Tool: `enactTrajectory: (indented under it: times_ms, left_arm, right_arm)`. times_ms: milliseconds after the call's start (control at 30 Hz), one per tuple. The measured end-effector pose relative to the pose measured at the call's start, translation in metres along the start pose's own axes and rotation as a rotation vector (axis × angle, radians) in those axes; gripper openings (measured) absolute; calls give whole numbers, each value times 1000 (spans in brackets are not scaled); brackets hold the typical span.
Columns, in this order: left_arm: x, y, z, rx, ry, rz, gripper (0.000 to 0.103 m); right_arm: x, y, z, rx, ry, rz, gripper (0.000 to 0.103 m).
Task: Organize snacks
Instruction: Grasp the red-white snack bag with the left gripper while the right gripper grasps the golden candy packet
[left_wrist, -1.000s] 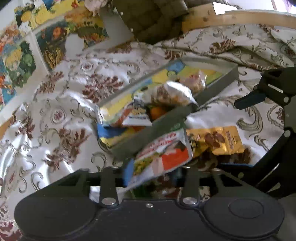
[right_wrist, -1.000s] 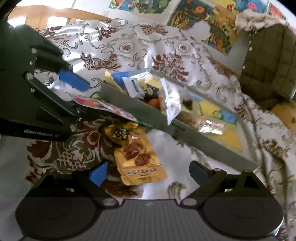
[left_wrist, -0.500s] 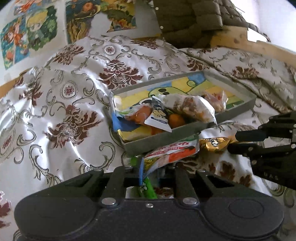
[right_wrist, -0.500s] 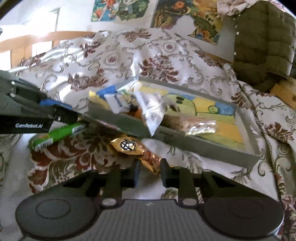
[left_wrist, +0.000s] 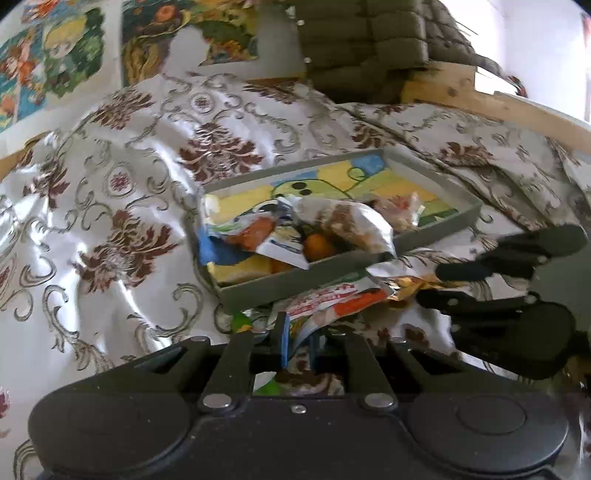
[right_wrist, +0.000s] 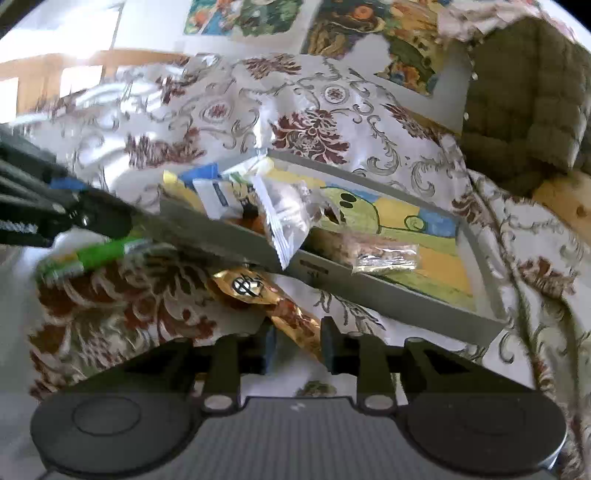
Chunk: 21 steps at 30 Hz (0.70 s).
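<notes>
My left gripper (left_wrist: 297, 341) is shut on a red, white and orange snack packet (left_wrist: 332, 304), held just in front of the near wall of the grey tray (left_wrist: 280, 284). The tray holds several snack packs on a yellow and blue cartoon liner. My right gripper (right_wrist: 297, 345) is shut on a gold snack packet (right_wrist: 266, 295) that lies on the cloth before the tray (right_wrist: 388, 295). The right gripper also shows in the left wrist view (left_wrist: 480, 280), with the gold packet (left_wrist: 410, 286) at its tips. The left gripper shows at the left of the right wrist view (right_wrist: 77, 218).
A green snack stick (right_wrist: 92, 256) lies on the floral cloth (left_wrist: 110, 240) left of the gold packet. A quilted olive jacket (right_wrist: 524, 99) hangs at the back over a wooden rail (left_wrist: 461, 92). Cartoon posters (left_wrist: 55, 55) cover the wall.
My right gripper has gone from open to shut on the gold packet. Both grippers have come closer to the tray, and the left still holds its packet.
</notes>
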<state>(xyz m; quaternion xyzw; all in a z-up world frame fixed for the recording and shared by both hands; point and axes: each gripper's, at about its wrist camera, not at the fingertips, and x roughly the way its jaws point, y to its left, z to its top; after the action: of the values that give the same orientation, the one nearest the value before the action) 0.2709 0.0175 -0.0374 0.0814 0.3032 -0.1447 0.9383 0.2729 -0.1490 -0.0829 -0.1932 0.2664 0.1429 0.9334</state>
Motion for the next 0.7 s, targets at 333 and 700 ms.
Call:
enactTrajectory:
  times_ms: [333, 700]
  left_arm:
    - [9, -25, -15, 133, -26, 3, 14]
    - [22, -16, -18, 108, -19, -9, 18]
  right_arm:
    - [24, 16, -4, -142, -1, -98, 34]
    - [23, 21, -2, -169, -4, -78, 17]
